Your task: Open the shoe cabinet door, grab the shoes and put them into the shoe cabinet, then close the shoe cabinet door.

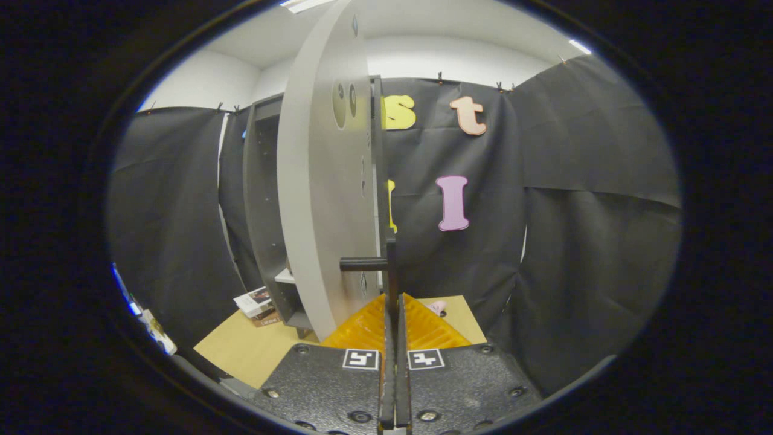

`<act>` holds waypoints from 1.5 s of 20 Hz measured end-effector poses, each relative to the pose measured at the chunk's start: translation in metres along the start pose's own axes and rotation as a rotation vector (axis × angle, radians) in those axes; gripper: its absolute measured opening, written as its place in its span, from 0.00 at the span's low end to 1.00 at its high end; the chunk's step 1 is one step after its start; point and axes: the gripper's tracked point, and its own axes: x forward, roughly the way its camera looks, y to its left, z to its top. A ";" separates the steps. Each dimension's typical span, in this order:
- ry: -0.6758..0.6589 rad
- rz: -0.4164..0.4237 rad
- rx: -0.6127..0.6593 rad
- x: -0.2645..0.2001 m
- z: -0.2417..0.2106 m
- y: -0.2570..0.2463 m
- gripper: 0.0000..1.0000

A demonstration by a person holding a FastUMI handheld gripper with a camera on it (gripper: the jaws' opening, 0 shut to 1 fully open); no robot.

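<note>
Fingers (394,302) stood pressed close together at bottom centre of the frame, a thin dark vertical part of the door handle (364,264) apparently caught between their tips, though the grip itself was hard to confirm. Just beyond them the shoe cabinet door (323,193) stood swung open, edge-on to the camera, its long axis upright. Left of it the cabinet (261,199) showed dark open shelves. Opening looked done or nearly so; a small pink thing (438,307), possibly a shoe, lay on the desk (241,347), so loading and closing remained.
</note>
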 end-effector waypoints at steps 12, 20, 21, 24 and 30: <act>-0.052 -0.195 -0.085 -0.073 -0.015 -0.006 1.00; -0.015 -0.128 -0.065 -0.065 -0.086 0.082 1.00; -0.003 -0.108 -0.060 -0.059 -0.098 0.094 1.00; 0.066 -0.058 -0.064 -0.030 -0.140 0.128 1.00; 0.193 0.064 -0.045 0.035 -0.232 0.191 1.00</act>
